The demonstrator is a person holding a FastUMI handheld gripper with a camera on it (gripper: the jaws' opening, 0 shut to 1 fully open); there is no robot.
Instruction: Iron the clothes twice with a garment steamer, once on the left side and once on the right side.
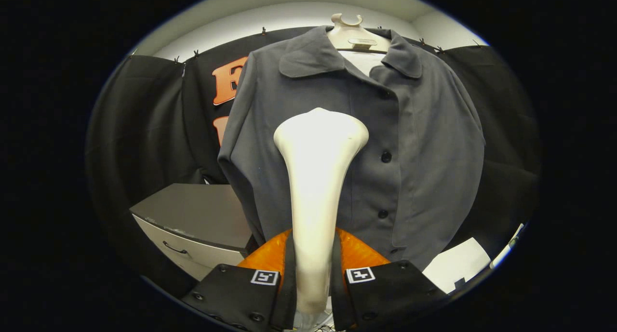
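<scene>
Fingers (289, 284) of my gripper (315, 279) pinch one white steamer (315, 187) by its handle, one finger each side. Its flared head rises ahead of them, in front of the jacket's (356, 144) left-of-centre chest; whether it touches the cloth I cannot tell. One grey jacket hangs on one pale hanger (354, 35); I count three buttons (385, 156) clearly, right of the head. Jacket's hem ends just beyond the fingers. One grey cabinet (193, 221) stands near the sleeve, low.
</scene>
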